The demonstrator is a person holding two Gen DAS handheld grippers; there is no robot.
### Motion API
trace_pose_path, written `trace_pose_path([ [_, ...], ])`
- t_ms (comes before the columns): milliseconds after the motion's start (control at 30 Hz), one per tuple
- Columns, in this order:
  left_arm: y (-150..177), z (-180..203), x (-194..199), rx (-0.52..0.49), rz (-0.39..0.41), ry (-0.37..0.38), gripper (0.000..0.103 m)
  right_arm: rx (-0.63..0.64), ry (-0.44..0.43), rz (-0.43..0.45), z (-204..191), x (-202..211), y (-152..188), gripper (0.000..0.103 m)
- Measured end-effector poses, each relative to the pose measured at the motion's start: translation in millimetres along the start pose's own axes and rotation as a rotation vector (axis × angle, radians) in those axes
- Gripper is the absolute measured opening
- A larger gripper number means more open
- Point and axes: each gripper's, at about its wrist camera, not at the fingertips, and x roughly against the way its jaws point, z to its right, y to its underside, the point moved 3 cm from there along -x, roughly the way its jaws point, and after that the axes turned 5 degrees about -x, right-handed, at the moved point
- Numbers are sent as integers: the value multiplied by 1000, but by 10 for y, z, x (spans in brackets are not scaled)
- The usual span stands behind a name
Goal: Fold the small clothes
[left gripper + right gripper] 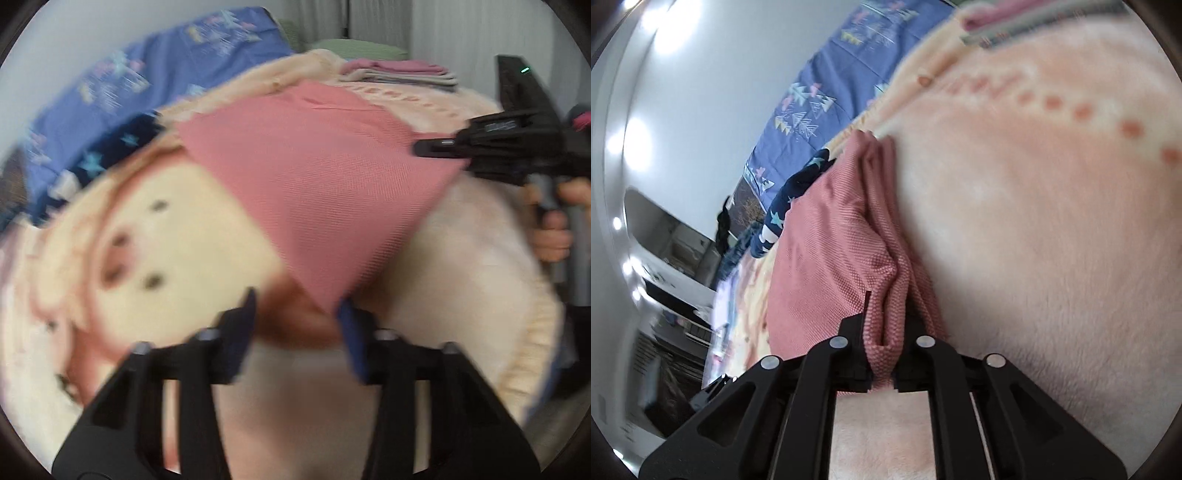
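While my right hand-held gripper [882, 354] stays out of the question as the nearer tool, being already clamped tight on a bunched fold at one end of the pink garment [317, 192], the coming move turns on my left hand-held gripper [295, 325] and the corner that lies straight ahead of it. Taking that garment as my landmark: it lies spread on the plush cream blanket [461, 258] that covers the bed, its long axis running from the pinched end under my right jaws across to the pointed corner that reaches down between my left fingers. My left jaws stand only part way apart, with that corner in the gap; the view there is blurred, and I cannot tell whether the blue pads [351, 332] press on the cloth yet or merely flank it. Beyond the garment, on its far side, sits a stack of folded clothes [402, 74], and off its far left edge lies a dark navy piece with stars [122, 144] against the blue patterned sheet [110, 96]. From my right wrist view the pink cloth rises in ridged folds directly out of the closed jaws and runs away up the blanket. I judge the fold is just being set up: both ends need a firm hold before the cloth can be lifted and laid over itself along its length.
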Motion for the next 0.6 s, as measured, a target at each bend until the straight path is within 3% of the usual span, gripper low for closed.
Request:
trace_pose_path([
  [33,-5,13,58,18,7,69,10,16,3,5,-19,10,0,7],
  [167,-144,23,307,32,96,167,9,0,-4,-6,47,-39,-11,7],
  [267,-291,19,225,24,131,148,9,-22,-14,-16,90,-74,-4,7],
  [400,-196,37,-341,21,3,116,11,19,-5,-34,60,-37,24,8],
  [533,-194,3,-327,47,25,154,11,107,33,-41,-4,96,-39,18],
  [600,-175,-4,-330,59,27,164,11,134,58,8,-63,205,-208,22],
])
